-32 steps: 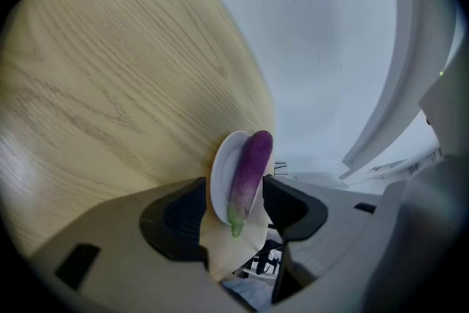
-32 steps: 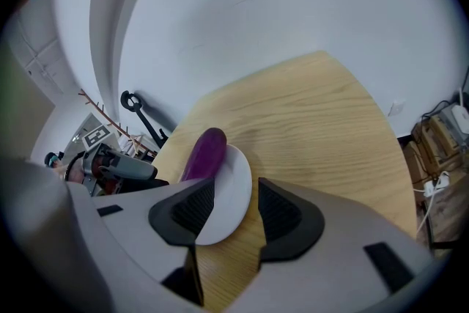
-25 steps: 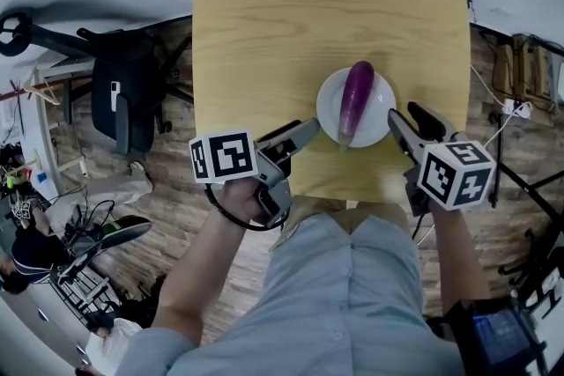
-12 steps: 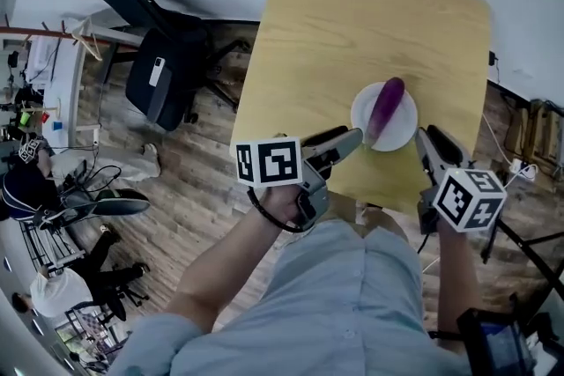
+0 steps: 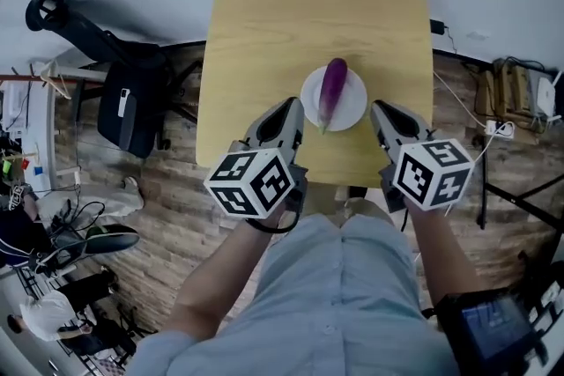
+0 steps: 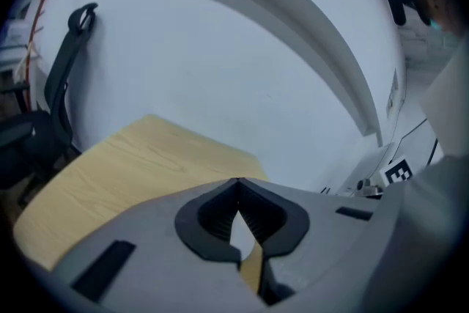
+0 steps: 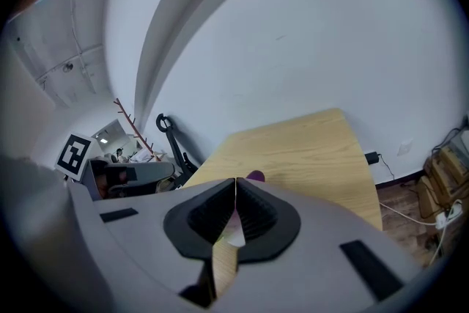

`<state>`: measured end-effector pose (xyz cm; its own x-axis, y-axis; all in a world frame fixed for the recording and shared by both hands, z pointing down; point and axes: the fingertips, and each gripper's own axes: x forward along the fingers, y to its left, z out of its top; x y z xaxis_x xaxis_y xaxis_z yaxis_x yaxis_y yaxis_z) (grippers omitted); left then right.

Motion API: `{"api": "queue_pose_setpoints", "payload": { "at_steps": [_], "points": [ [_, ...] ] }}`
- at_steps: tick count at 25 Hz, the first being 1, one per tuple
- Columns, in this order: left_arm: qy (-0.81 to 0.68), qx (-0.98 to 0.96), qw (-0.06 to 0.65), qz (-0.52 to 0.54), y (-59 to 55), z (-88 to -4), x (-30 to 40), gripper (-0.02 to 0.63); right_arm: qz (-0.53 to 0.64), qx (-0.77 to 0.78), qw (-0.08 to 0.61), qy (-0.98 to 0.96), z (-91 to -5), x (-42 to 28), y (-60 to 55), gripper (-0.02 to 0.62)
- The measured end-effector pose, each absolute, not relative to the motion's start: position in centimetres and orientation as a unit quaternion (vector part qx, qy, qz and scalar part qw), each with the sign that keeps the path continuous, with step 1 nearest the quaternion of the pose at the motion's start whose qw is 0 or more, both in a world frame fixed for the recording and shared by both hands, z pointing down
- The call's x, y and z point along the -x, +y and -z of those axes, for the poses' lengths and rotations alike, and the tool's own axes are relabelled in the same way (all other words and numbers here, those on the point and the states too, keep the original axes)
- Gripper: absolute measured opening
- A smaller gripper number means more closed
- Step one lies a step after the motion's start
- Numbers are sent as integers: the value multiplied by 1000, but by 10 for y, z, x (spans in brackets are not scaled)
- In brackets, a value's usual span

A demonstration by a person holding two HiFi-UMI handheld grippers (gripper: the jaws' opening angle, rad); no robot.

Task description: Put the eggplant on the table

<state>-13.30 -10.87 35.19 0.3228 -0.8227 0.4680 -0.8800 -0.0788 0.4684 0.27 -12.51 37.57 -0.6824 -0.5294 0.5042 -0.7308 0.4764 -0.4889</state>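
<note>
A pale wood-grain counter (image 5: 264, 31) with rounded corners. Over its near edge hover the grey left tool (image 5: 289, 106) and right tool (image 5: 381, 108), both with jaws just closed on nothing. Between them a round white plate (image 5: 351, 106) bears the glossy, elongated purple eggplant (image 5: 332, 88), which touches neither tool.

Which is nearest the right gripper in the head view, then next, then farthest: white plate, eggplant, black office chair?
1. White plate, just left of the right gripper.
2. Eggplant, lying mid-plate.
3. Black office chair, far off to the left.
</note>
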Motion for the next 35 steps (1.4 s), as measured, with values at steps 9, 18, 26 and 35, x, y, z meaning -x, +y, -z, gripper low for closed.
{"api": "queue_pose_setpoints", "payload": {
  "at_steps": [9, 18, 26, 35],
  "points": [
    [-600, -746, 269, -104, -119, -345, 120, 5, -339, -393, 134, -844, -368, -15, -130, 2],
    [-593, -749, 273, -115, -123, -350, 115, 5, -324, -403, 140, -844, -366, -18, -134, 0],
    [-592, -747, 277, -121, -124, -357, 115, 5, -328, -404, 140, -842, -372, -19, -137, 0],
    [-593, -745, 279, -123, -126, -359, 121, 5, -331, -405, 142, -840, -375, -17, -139, 0]
  ]
}}
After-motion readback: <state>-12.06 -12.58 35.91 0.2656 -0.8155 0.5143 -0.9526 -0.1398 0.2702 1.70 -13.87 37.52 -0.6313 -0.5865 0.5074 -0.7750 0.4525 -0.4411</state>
